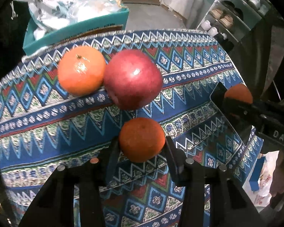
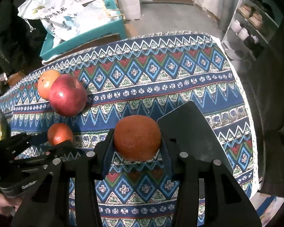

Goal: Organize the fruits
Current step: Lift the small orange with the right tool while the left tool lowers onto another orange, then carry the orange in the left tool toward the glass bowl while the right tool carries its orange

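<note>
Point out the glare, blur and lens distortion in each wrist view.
Left wrist view: white glare spots on the apple and the far orange, both slightly motion-blurred; the tablecloth edge bows from the fisheye. Right wrist view: sharper, small glare on the apple; the orange in the right tongs looks matte; corners are vignetted black.

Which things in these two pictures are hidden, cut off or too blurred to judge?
- Right wrist view: the large orange is mostly hidden behind the red apple.
- Left wrist view: the right gripper covers much of its orange.
- Both views: print on the white bag is too small to read.
- Both views: shoes on the rack are blurred.
</note>
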Demonstrator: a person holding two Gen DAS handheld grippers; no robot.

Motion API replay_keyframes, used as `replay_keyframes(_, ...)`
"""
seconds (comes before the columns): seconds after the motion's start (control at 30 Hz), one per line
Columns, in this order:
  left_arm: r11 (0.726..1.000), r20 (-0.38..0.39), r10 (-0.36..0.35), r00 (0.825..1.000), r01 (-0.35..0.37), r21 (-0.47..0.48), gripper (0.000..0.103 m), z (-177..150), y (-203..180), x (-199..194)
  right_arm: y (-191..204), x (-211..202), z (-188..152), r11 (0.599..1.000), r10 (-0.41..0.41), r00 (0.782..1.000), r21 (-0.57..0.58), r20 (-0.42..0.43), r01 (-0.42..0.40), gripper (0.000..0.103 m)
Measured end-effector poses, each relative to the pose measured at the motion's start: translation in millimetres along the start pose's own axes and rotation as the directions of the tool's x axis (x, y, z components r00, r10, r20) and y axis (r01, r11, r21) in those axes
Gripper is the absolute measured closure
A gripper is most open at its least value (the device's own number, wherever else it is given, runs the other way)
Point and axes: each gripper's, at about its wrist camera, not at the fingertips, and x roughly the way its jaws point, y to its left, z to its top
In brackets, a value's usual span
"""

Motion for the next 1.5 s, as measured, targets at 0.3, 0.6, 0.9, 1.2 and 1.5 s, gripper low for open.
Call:
replay_keyframes(0.3,0.998,0.090,0.038,0.995,-0.043,0.046,0.056,-0.9,7.5,-53.2,15.8,-25.3,3.7,0.999,-0.005,0.998,-0.042,0.055,0.007,0.059)
replay_keyframes(0.6,0.995,0.191,0.071,0.979,-0.083,0.057,0.056,-6.1,17.2,-113.9,38.9,-68.1,10.2,0.997,0.031,0.990,-0.081,0.139,-0.020,0.059)
replay_keyframes(0.9,0.996,0.268,0.070,0.961,-0.082,0.034,0.056,-15.6,28.7,-166.5,60.0,-105.6,11.9,0.992,0.068,0.977,-0.117,0.200,-0.045,0.059)
replay_keyframes(1.2,0.996,0.329,0.076,0.941,-0.090,0.025,0.056,-27.7,36.9,-201.4,80.3,-139.6,8.8,0.985,0.095,0.963,-0.161,0.253,-0.054,0.059)
replay_keyframes(1.5,0.995,0.344,0.091,0.935,-0.095,-0.004,0.056,-39.2,52.1,-214.6,101.9,-153.2,6.8,0.977,0.119,0.956,-0.201,0.269,-0.065,0.059)
